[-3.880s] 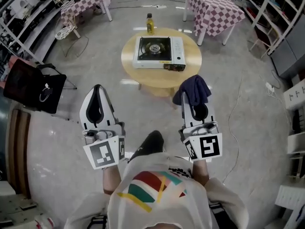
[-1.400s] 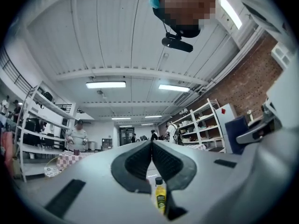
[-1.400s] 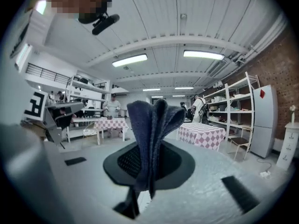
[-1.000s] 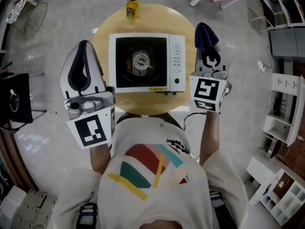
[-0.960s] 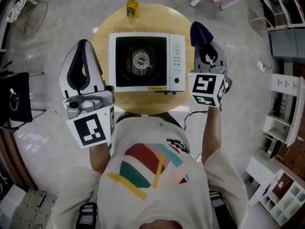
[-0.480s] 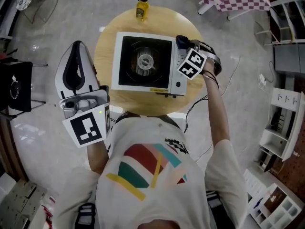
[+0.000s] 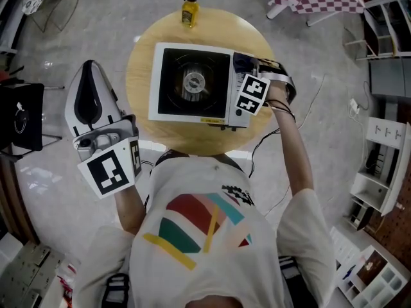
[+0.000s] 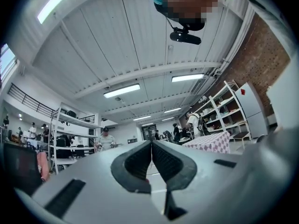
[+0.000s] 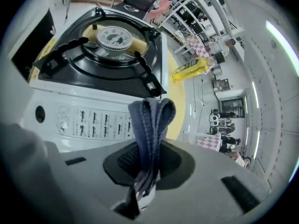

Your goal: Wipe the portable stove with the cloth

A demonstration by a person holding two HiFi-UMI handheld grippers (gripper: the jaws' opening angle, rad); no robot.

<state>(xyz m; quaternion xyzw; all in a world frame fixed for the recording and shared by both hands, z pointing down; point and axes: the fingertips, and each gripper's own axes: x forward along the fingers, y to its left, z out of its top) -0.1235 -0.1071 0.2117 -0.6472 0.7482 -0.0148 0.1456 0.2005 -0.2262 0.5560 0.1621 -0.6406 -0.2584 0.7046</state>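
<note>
On the round surface [image 7: 138, 76] sits the stove [image 7: 192, 82], just below your right gripper [image 9: 150, 160]. Its fingers squeeze the blue cloth [image 9: 150, 122], which points at the button side. Your left gripper [image 8: 152, 157] is well away, fingers closed on nothing.

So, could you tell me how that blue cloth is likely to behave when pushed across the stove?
Probably floppy: the cloth bunches in soft folds where the right gripper pinches it. It likely weighs little, since the folds keep their looped shape past the jaws. Pushed over the stove, it may crumple rather than slide flat.
</note>
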